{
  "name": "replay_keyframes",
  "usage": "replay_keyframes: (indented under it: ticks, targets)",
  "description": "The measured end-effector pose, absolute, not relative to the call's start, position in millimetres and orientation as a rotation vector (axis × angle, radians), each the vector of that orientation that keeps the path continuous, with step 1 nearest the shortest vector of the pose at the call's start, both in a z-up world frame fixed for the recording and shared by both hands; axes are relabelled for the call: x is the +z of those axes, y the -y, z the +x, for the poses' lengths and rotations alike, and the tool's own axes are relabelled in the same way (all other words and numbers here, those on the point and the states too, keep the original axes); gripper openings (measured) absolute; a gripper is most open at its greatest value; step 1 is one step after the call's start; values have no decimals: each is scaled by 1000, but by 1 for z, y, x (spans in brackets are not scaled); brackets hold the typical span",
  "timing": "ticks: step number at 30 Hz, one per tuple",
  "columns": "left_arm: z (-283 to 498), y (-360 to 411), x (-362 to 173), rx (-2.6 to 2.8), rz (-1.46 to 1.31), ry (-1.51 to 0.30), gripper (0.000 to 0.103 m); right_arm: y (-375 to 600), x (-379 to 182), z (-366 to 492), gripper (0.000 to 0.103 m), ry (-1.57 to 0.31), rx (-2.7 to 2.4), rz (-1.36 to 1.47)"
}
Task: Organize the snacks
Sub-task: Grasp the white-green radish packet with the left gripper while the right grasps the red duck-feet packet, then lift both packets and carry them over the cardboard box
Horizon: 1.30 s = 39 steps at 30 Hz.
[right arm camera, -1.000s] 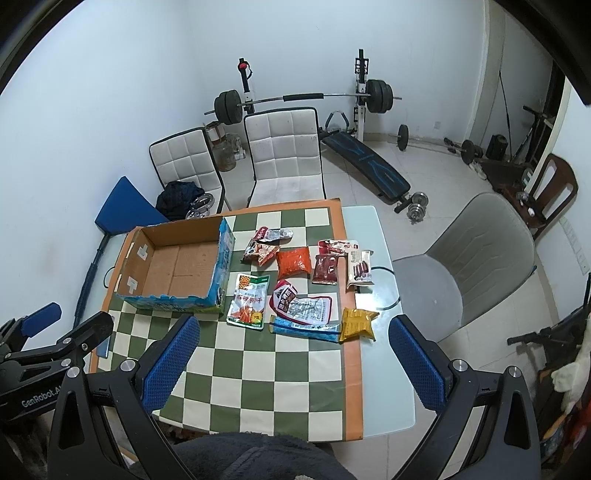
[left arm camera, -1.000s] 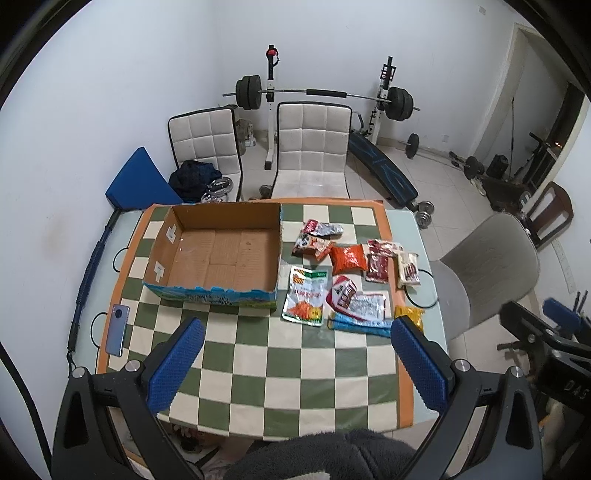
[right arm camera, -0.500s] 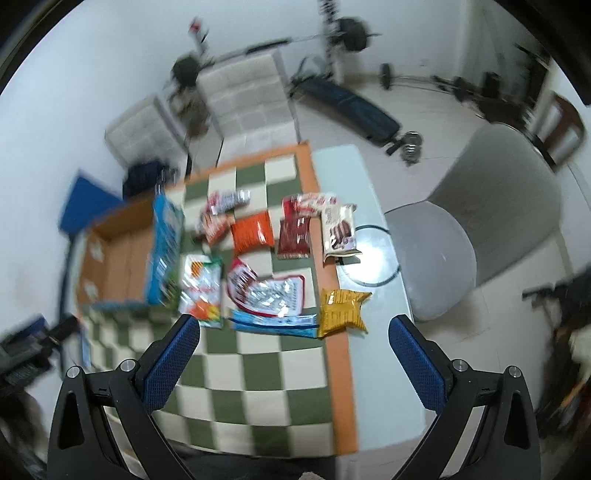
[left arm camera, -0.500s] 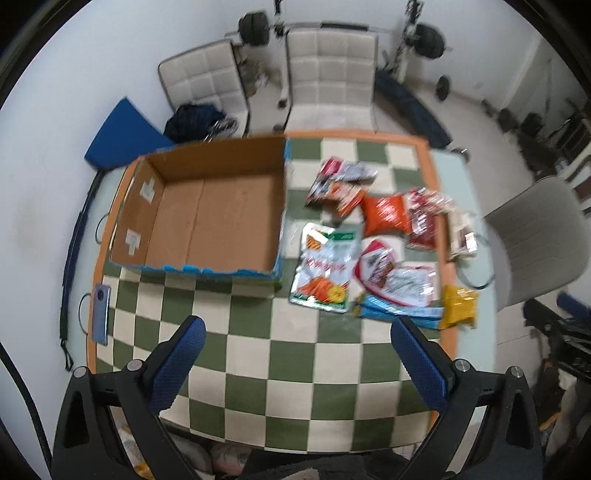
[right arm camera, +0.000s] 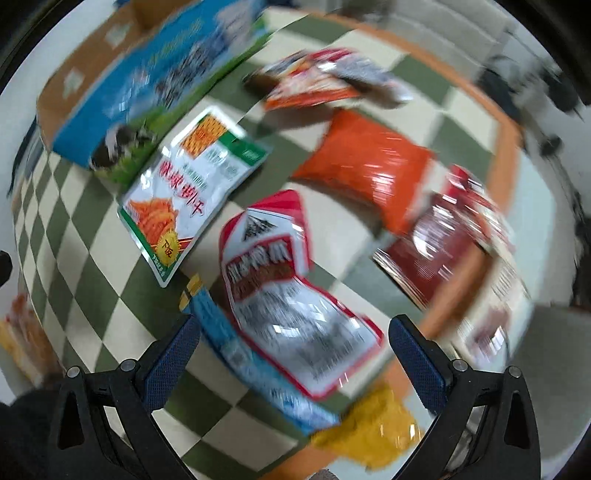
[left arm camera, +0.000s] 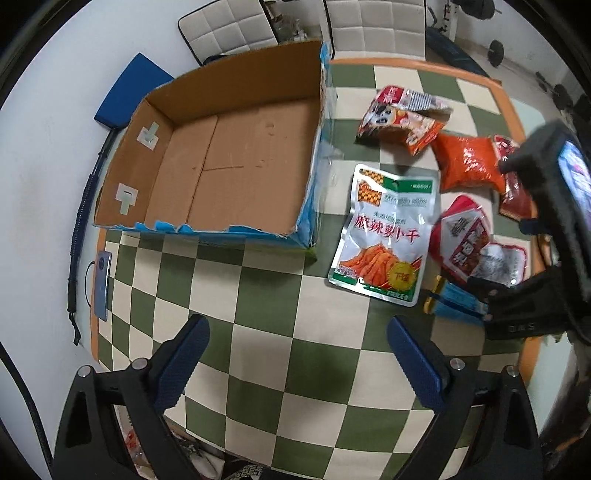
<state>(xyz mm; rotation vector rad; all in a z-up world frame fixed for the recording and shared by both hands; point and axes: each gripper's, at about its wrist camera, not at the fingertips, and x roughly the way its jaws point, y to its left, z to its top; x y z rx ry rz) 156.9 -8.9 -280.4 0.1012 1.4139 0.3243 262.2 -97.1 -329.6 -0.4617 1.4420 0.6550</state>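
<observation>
An empty open cardboard box (left arm camera: 229, 166) sits on the checkered table (left arm camera: 280, 332), seen blurred in the right wrist view (right arm camera: 155, 62). Several snack packets lie to its right: a silver-green pouch (left arm camera: 388, 229) (right arm camera: 192, 192), a red-white pouch (left arm camera: 469, 240) (right arm camera: 280, 280), an orange bag (left arm camera: 465, 162) (right arm camera: 365, 166), a blue stick pack (right arm camera: 251, 362) and a yellow bag (right arm camera: 373, 424). My left gripper (left arm camera: 295, 362) is open and empty above the table, in front of the box. My right gripper (right arm camera: 291, 358) is open, low over the red-white pouch; its body shows in the left wrist view (left arm camera: 546, 236).
A phone (left arm camera: 101, 284) lies near the table's left edge. A dark red packet (right arm camera: 443, 243) and a red-orange packet (left arm camera: 402, 114) lie at the far right of the pile. White padded chairs (left arm camera: 373, 22) stand behind the table.
Both grippers have dropped from high above toward the table. The right one now hovers close over the snack pile and is in blurred motion. Nothing has been picked up.
</observation>
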Motion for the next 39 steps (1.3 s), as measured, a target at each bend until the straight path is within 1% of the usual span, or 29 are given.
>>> replay_keyframes:
  ticks: [5, 6, 7, 9, 10, 11, 14, 21, 23, 27, 29, 33, 35, 38, 39]
  targets:
    - [161, 10, -288, 320, 121, -1435, 98, 71, -369, 272, 103, -1511, 671, -535]
    - [163, 11, -288, 319, 124, -1436, 98, 70, -373, 274, 99, -1519, 660, -526]
    - [165, 12, -287, 313, 124, -1437, 98, 70, -377, 276, 90, -1528, 657, -499]
    - [169, 17, -286, 298, 125, -1430, 98, 75, -381, 284, 80, -1546, 621, -430]
    - [172, 20, -285, 292, 130, -1428, 98, 78, -380, 286, 70, -1543, 614, -406]
    - [176, 24, -285, 282, 135, -1426, 98, 83, -380, 290, 65, -1542, 590, -372]
    - [192, 37, -287, 235, 143, -1437, 98, 100, -384, 303, 61, -1569, 504, -247]
    - [247, 65, -331, 161, 247, -1538, 98, 154, -403, 324, 60, -1624, 281, 159]
    - [261, 69, -344, 151, 266, -1567, 98, 157, -411, 325, 60, -1643, 265, 216]
    - [281, 76, -376, 132, 322, -1658, 98, 153, -418, 318, 64, -1657, 260, 229]
    - [288, 78, -392, 133, 360, -1695, 98, 158, -413, 317, 67, -1655, 259, 205]
    - [298, 80, -419, 128, 431, -1752, 99, 164, -390, 329, 82, -1631, 255, 161]
    - [300, 82, -429, 122, 442, -1776, 101, 159, -385, 336, 83, -1633, 261, 151]
    - [306, 80, -427, 113, 406, -1763, 94, 161, -381, 337, 83, -1655, 261, 145]
    - [307, 79, -426, 113, 399, -1754, 94, 163, -380, 335, 83, -1661, 260, 140]
